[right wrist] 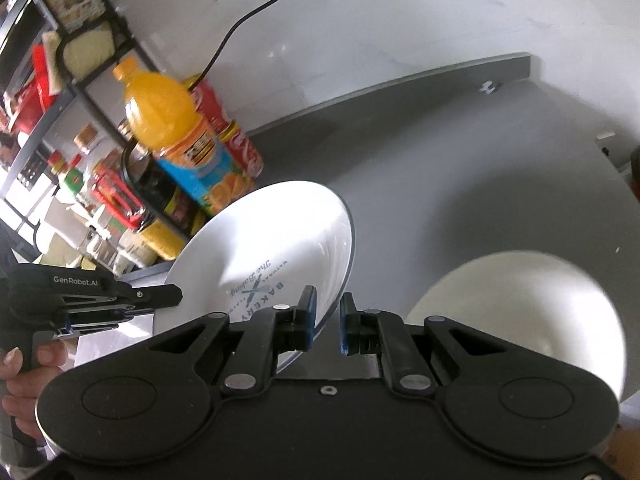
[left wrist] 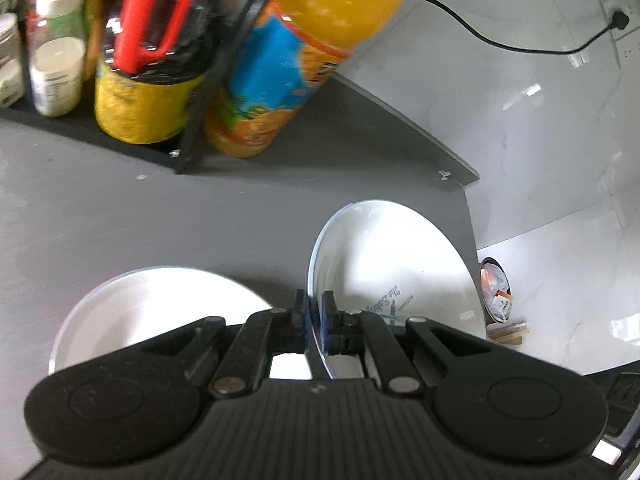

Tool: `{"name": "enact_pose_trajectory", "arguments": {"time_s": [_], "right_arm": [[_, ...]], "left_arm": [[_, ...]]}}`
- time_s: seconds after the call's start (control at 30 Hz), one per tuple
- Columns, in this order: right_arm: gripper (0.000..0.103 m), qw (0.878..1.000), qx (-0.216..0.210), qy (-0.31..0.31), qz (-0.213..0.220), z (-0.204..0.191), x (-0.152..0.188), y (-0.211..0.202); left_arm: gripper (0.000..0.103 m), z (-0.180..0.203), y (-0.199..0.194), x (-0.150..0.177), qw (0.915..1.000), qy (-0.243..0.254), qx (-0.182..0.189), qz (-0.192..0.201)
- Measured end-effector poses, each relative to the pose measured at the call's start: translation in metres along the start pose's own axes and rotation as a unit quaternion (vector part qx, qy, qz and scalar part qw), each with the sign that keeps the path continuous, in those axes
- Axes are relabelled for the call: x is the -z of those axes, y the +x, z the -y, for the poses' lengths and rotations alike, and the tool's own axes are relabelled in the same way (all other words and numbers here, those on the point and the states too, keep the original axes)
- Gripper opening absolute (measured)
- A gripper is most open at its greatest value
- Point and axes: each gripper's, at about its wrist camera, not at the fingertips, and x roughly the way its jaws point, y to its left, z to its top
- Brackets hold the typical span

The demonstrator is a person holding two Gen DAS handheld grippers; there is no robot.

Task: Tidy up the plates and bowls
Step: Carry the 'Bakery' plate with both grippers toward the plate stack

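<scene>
A white plate printed with a bakery logo is held tilted above the grey table. My left gripper is shut on its rim. The right wrist view shows the same plate with the left gripper clamped on its left edge. My right gripper is slightly open around the plate's lower rim: the left pad touches it and a gap shows at the right pad. A second white dish lies on the table, and appears blurred at the right.
An orange juice bottle, a yellow can and jars stand in a black rack at the back. A black cable runs along the wall. The table edge is on the right, above a floor bin. A hand holds the left gripper.
</scene>
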Motion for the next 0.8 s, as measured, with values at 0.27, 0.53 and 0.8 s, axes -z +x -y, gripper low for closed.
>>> {"name": "enact_pose_trajectory", "arguments": {"time_s": [0.27,0.53,0.8], "right_arm": [[0.011,1.0,0.0,-0.002,-0.014,-0.025,0.026,0.008],[0.011,0.999,0.005,-0.007,-0.033,-0.044,0.057,0.014],[0.012,0.998,0.014,-0.021,-0.058,-0.057,0.078,0.022]], "left_arm": [[0.004,-0.035,-0.018,0.013,0.9999,-0.006,-0.009,-0.005],[0.004,-0.065,-0.026,0.03,0.9996,-0.01,-0.021,-0.018],[0.004,-0.087,-0.026,0.044,0.9988,-0.012,-0.032,-0.035]]}}
